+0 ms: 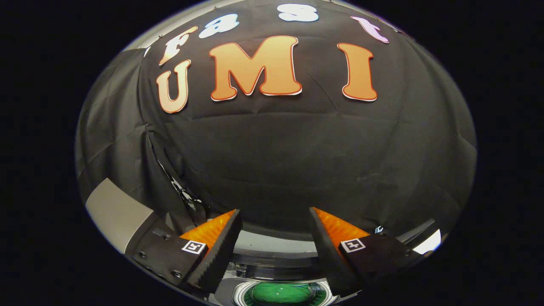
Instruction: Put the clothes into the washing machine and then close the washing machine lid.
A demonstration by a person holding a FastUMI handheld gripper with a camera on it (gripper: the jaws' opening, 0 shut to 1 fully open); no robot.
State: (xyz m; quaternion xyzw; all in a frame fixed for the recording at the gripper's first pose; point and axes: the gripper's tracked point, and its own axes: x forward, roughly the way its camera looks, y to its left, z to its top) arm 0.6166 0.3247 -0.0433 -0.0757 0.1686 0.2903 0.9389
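My gripper (275, 211) is open, its two fingers spread wide with nothing between them, pointing at the black cloth wall. Below and between the fingers lies the washing machine's round drum opening (280, 294) with a pale ring around it. Green clothes (278, 292) sit inside the drum. Behind the opening runs the machine's grey top rim (272, 245). The lid cannot be made out.
The black cloth wall (289, 161) hangs close ahead, beyond the fingers. A grey panel (114, 212) stands to the left of the left finger. A seam in the cloth runs down behind the left finger.
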